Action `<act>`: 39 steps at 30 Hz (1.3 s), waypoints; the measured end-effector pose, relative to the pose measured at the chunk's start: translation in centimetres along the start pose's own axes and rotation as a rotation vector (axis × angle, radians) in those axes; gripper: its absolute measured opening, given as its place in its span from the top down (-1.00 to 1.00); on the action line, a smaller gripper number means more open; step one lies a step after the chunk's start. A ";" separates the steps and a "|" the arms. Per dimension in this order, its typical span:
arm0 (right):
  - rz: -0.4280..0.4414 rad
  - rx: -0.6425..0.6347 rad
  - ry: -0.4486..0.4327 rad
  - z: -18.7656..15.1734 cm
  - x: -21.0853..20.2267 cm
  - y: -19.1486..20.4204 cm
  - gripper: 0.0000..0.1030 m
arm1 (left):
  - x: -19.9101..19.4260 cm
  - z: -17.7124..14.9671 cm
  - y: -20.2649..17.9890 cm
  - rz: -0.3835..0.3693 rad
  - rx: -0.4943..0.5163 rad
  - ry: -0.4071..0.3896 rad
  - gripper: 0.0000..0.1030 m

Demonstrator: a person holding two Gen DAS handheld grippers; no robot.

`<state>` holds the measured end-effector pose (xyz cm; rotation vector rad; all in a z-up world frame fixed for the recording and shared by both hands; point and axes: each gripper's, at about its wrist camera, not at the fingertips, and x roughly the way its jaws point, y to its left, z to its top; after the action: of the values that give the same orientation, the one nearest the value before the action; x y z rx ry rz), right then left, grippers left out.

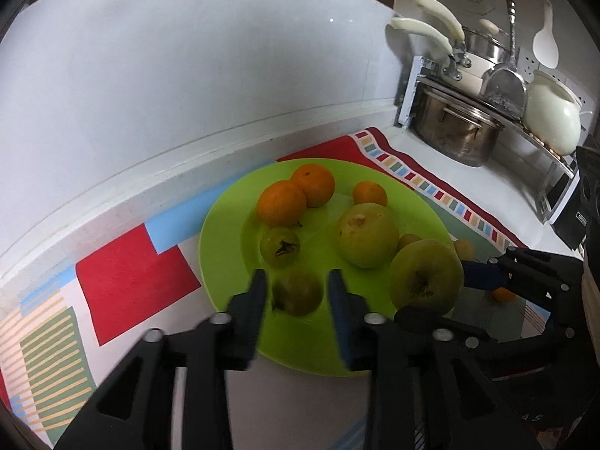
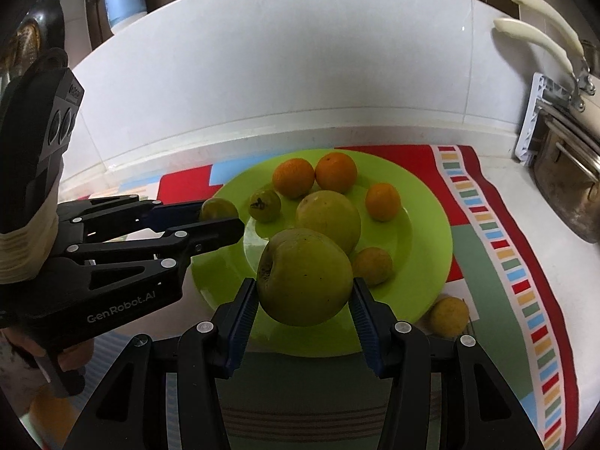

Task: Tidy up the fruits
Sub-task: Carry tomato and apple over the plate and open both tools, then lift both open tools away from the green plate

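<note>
While two apples (image 2: 328, 219) show—three oranges (image 2: 293, 177) too.

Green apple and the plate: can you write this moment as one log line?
right gripper: holds green apple | left gripper: open around small green fruit | green plate: fruit on it

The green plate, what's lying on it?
On the green plate: three oranges, a big green apple, small greenish fruits. The right gripper holds another apple, hiding the plate beneath.
</note>
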<state>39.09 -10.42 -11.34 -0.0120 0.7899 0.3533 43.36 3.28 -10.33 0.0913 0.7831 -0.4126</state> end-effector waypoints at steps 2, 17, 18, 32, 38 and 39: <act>-0.004 0.005 -0.003 0.0 -0.1 0.0 0.01 | -0.4 0.0 0.1 0.019 -0.004 -0.012 0.11; -0.091 0.007 -0.099 -0.2 -5.5 0.0 -0.24 | -6.8 -0.7 -1.7 0.116 -0.021 -0.094 -0.26; -0.096 0.008 -0.106 -0.3 -6.1 0.0 -0.24 | -7.3 -0.7 -2.0 0.120 -0.020 -0.101 -0.28; -0.179 0.014 -0.218 -2.4 -13.9 -0.9 -0.35 | -13.2 -2.0 -7.1 0.111 -0.032 -0.169 -0.47; -0.215 0.011 -0.234 -4.0 -16.3 -1.7 -0.35 | -14.0 -2.8 -9.4 0.088 -0.024 -0.170 -0.48; -0.220 0.010 -0.235 -4.2 -16.5 -1.8 -0.35 | -14.0 -2.9 -9.7 0.083 -0.023 -0.168 -0.48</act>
<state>26.07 -17.72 -3.04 -0.0469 0.5511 0.1387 28.77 -0.37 -1.91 0.0660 0.6163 -0.3280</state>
